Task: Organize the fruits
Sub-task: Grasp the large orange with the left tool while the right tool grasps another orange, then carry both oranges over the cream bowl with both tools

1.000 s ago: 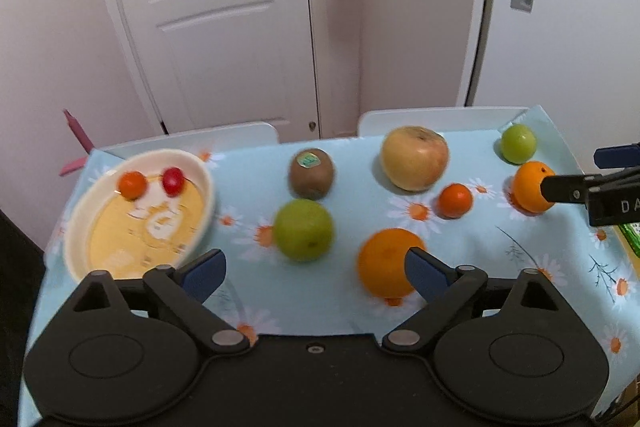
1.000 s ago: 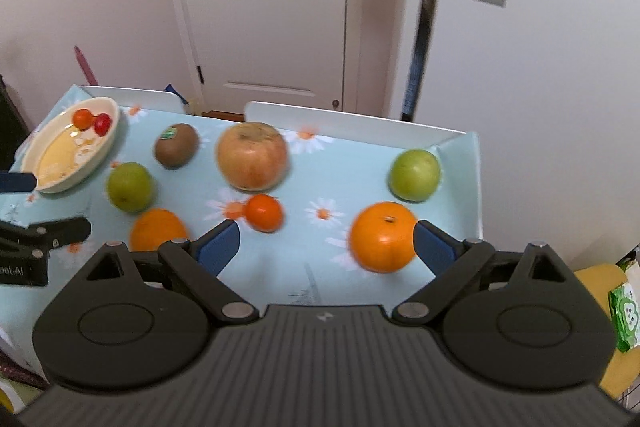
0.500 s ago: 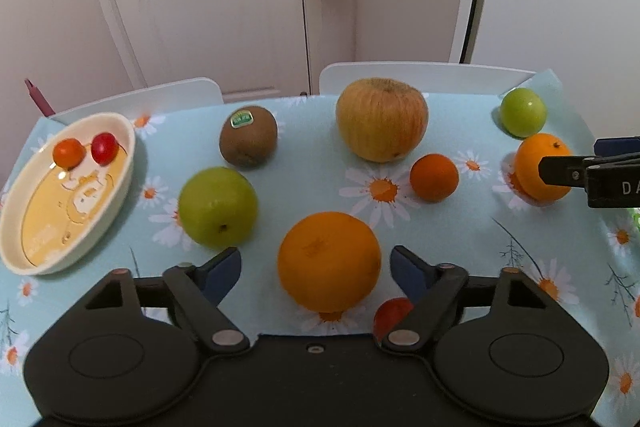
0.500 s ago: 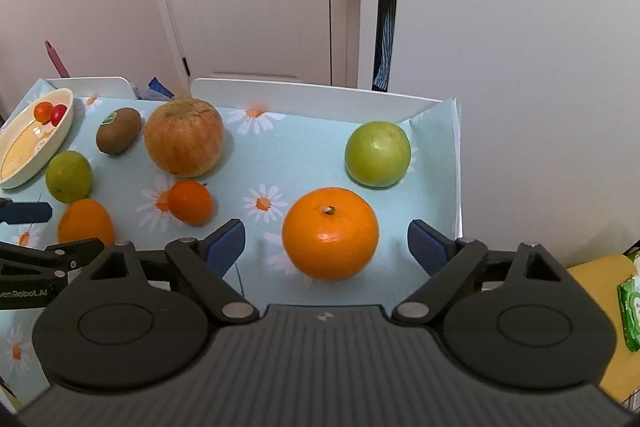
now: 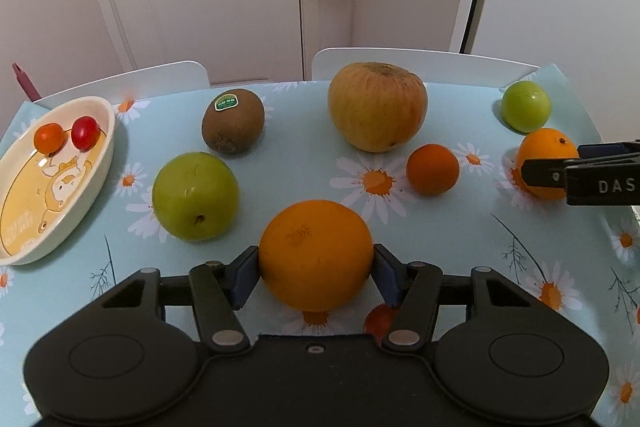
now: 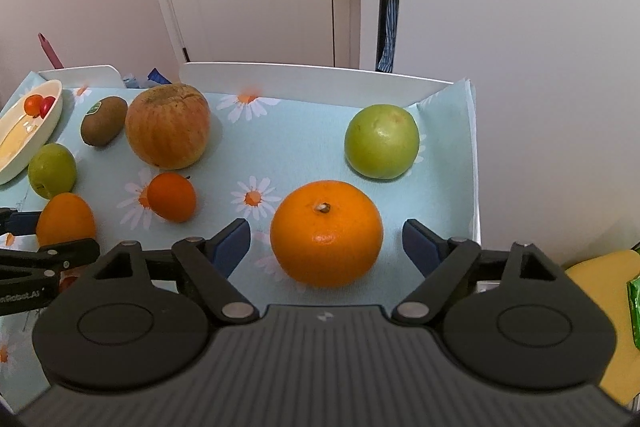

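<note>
Orange (image 5: 316, 253) now touched by closing left jaws, right jaws closing, apparently still clear.

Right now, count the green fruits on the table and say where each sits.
2. One green fruit lies beside the dish, in front of the kiwi. The other green fruit sits at the far right corner, behind the orange between the right gripper's closing jaws. None looks hidden.

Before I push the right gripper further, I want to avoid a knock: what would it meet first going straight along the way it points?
The orange with the stem scar, sitting between the right gripper's closing jaws, not yet touched. Beyond it lies bare tablecloth, as far as this view shows.
</note>
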Action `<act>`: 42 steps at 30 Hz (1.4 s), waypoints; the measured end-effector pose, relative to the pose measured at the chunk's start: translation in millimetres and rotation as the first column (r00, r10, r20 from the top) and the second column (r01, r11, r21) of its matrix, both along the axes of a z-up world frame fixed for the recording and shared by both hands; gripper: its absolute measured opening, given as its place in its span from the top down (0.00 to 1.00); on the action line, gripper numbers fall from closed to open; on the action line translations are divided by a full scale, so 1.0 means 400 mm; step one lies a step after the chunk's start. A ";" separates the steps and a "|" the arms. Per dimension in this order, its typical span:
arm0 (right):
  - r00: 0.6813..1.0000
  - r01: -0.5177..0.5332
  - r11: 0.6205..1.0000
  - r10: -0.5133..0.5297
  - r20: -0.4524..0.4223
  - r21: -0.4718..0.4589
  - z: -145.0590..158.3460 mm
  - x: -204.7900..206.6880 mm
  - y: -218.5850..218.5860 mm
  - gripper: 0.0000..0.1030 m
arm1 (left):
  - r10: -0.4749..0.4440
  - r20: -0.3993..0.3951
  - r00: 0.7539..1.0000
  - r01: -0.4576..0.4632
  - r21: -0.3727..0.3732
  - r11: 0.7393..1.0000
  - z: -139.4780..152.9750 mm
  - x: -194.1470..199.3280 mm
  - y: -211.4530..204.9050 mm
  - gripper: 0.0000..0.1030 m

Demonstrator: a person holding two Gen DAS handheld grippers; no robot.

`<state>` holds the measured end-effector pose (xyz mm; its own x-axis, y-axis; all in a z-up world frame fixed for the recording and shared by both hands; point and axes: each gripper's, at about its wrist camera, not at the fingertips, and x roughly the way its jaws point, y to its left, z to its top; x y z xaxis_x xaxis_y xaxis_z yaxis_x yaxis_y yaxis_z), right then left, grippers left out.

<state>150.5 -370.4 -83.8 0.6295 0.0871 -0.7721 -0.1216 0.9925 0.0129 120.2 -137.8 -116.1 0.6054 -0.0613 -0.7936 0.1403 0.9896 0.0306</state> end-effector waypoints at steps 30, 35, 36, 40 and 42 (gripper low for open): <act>1.000 -0.012 0.999 0.011 0.019 0.042 0.084 -0.061 0.056 0.25 | 0.017 0.084 0.996 -0.017 -0.005 1.000 0.111 -0.083 0.057 0.39; 0.998 -0.045 0.997 0.043 0.038 0.061 0.138 -0.087 0.109 0.25 | 0.053 0.116 0.992 -0.051 -0.019 0.999 0.159 -0.117 0.095 0.39; 0.998 -0.054 0.997 0.052 0.043 0.063 0.149 -0.091 0.123 0.25 | 0.060 0.123 0.991 -0.058 -0.022 0.998 0.168 -0.123 0.105 0.39; 0.995 -0.090 0.993 0.086 0.057 0.074 0.189 -0.104 0.190 0.25 | 0.080 0.149 0.986 -0.077 -0.027 0.997 0.198 -0.143 0.150 0.39; 0.993 -0.104 0.991 0.099 0.065 0.080 0.205 -0.106 0.226 0.25 | 0.090 0.162 0.983 -0.087 -0.026 0.996 0.214 -0.149 0.179 0.39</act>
